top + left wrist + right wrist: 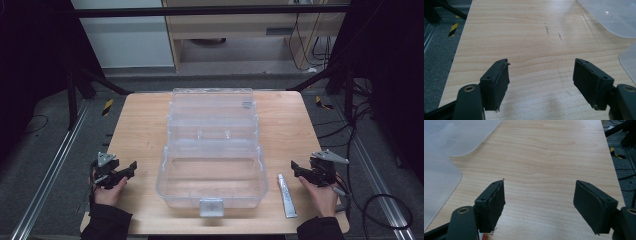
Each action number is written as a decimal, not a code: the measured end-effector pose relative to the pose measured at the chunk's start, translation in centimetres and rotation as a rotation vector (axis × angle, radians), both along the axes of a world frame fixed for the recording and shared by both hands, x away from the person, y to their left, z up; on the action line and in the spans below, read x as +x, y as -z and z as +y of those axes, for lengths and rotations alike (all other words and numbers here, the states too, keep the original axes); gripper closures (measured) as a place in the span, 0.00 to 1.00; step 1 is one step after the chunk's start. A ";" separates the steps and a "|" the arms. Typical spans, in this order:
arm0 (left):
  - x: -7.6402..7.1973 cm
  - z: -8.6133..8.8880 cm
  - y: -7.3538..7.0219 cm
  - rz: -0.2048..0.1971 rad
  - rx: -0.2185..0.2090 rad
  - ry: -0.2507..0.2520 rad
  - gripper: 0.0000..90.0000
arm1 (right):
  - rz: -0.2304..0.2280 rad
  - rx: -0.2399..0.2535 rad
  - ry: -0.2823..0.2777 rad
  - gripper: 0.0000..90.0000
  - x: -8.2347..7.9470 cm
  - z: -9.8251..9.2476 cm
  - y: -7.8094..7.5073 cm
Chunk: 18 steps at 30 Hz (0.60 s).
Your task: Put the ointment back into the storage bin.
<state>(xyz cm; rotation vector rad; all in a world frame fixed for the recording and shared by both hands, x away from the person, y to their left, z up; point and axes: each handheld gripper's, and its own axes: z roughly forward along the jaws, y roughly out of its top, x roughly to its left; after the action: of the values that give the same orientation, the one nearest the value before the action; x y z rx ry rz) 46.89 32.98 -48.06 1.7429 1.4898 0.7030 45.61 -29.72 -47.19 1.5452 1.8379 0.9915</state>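
Both hands rest at the near table edge. Left gripper [131, 168] spread wide, empty, over bare wooden table [140, 125]. Right gripper [296, 168] likewise spread, nothing between jaws. Clear plastic box [212, 172] sits centre, lid open. Silver tube [286, 195] lies between box and right hand.

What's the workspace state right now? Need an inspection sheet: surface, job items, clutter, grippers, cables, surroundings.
Surface: wooden table, a few faint dark scuffs left of centre.
Job's things: clear plastic box, lid open and empty, mid-table; small silver tube lying flat right of it, apart from the box.
Clutter: nothing seen.
Grippers: left gripper and right gripper both open, empty, held at the near corners.
Cables: black cables on the floor, right side.
Surroundings: grey carpet, metal rails, dark frame, hazard-tape markers.
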 end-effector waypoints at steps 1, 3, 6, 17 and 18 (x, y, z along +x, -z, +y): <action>0.0 0.0 0.0 0.002 0.005 0.002 0.32 | -0.001 0.002 -0.006 0.28 -0.2 0.0 -0.2; -0.1 0.1 0.0 0.005 0.005 0.001 0.32 | -0.005 0.007 -0.012 0.27 -0.6 0.1 -0.7; -0.1 0.1 0.0 0.004 0.002 -0.002 0.32 | -0.004 0.010 -0.025 0.26 -0.9 0.5 -1.5; 0.0 -0.3 0.2 0.013 0.013 0.015 0.31 | 0.034 -0.064 -0.067 0.31 -2.5 2.0 -4.7; 0.0 -0.3 0.2 0.013 0.018 0.016 0.31 | 0.041 -0.068 -0.071 0.32 -2.6 2.0 -5.0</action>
<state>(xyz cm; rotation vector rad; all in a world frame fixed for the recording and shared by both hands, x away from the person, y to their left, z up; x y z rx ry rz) 46.88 32.67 -48.23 1.7746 1.4807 0.6996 43.02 -27.71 -42.22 1.4799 1.9466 0.9254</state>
